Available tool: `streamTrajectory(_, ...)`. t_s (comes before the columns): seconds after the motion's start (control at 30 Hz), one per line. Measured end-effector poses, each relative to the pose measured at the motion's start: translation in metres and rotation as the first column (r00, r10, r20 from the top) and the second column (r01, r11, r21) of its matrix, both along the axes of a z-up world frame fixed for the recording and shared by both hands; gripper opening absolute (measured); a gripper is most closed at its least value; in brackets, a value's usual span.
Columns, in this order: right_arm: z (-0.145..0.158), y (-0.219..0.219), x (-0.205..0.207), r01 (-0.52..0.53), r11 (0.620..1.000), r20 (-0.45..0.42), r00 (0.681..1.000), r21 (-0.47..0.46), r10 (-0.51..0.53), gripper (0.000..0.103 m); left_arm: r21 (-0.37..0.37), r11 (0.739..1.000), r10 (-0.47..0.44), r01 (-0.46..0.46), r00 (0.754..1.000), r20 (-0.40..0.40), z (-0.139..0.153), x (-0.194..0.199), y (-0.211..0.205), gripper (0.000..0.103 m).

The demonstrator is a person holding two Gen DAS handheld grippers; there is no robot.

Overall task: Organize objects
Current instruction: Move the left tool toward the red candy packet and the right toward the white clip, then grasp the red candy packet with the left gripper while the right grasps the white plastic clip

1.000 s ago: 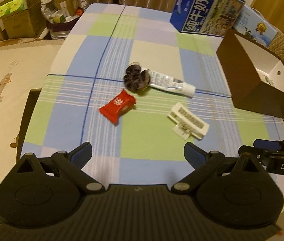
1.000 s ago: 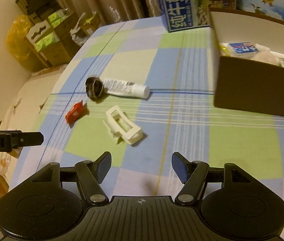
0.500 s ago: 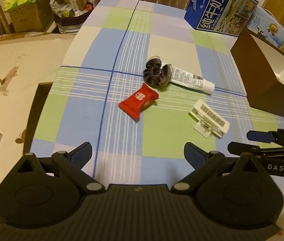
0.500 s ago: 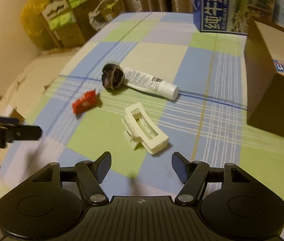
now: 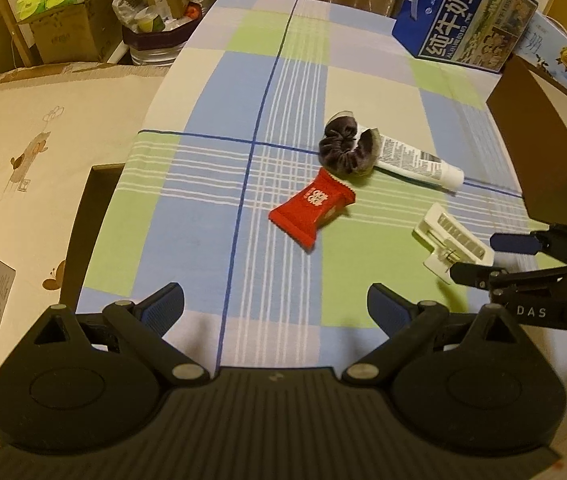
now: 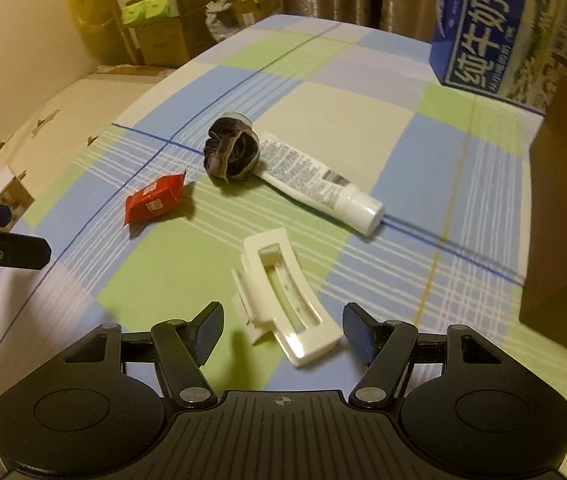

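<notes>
White plastic is what the coming move is turning on: the hair claw clip [image 6: 283,304] is lying on the checked tabletop [image 6: 363,120] right in front of the right tongs [image 6: 281,330], its near end sitting between the two blue pads [image 6: 207,326] without touching either. Its long axis is running from near-right to far-left, slanted across the line of the fingers, so a closing pinch would, I judge, be catching it across its narrow width near that end. The right tongs are standing spread wide and holding nothing.

In the left wrist view the same clip [image 5: 449,240] is sitting off to the right, just beyond the tip of the right tool, which makes the right hand plainly the nearer one. The left tongs [image 5: 275,306] are likewise spread and empty, hovering over the near part of the cloth, with the red snack packet [image 5: 311,210] lying ahead of them, well apart.

Farther back, the dark scrunchie [image 6: 233,154] is resting against the flat end of the white tube [image 6: 311,182], whose cap is pointing right. The brown box [image 6: 563,220] (probably where things are meant to go) is standing at the right edge, open side up.
</notes>
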State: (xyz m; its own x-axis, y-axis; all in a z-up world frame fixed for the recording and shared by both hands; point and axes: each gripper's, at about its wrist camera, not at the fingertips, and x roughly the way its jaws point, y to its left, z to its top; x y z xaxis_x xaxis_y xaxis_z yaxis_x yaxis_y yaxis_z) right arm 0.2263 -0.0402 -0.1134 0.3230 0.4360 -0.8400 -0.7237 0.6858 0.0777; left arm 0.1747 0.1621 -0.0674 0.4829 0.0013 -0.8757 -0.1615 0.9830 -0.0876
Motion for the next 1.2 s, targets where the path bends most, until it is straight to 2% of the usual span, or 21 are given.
streamTrajectory(0.23, -0.002, 0.013, 0.009, -0.041, 0.999, -0.002, 0.999, 0.024, 0.041, 0.062, 0.012, 1.000, -0.004, 0.004, 1.000, -0.020, -0.011, 0.012, 0.004, 0.097)
streamTrajectory(0.43, -0.009, 0.016, 0.014, -0.062, 0.998, -0.018, 0.998, 0.004, 0.063, 0.044, 0.021, 0.999, -0.034, 0.035, 0.999, -0.026, -0.016, 0.026, 0.003, 0.097)
streamTrajectory(0.57, -0.010, 0.006, 0.017, -0.043, 0.999, -0.027, 0.999, 0.021, 0.043, 0.039, 0.025, 0.998, -0.055, 0.056, 0.998, -0.023, -0.018, 0.035, 0.002, 0.097)
streamTrajectory(0.8, -0.007, -0.031, 0.025, 0.097, 0.995, -0.047, 0.994, 0.026, -0.095, 0.039, 0.022, 0.994, -0.105, 0.106, 0.994, -0.032, -0.027, 0.054, -0.001, 0.096)
streamTrajectory(0.93, -0.003, -0.060, 0.026, 0.176, 0.984, -0.056, 0.983, 0.021, -0.175, 0.039, 0.028, 0.987, -0.161, 0.161, 0.987, -0.007, -0.033, 0.068, -0.003, 0.094)
streamTrajectory(1.2, 0.003, -0.101, 0.019, 0.290, 0.957, -0.056, 0.956, 0.006, -0.289, 0.039, 0.037, 0.949, -0.311, 0.312, 0.950, -0.021, -0.052, 0.095, -0.016, 0.076)
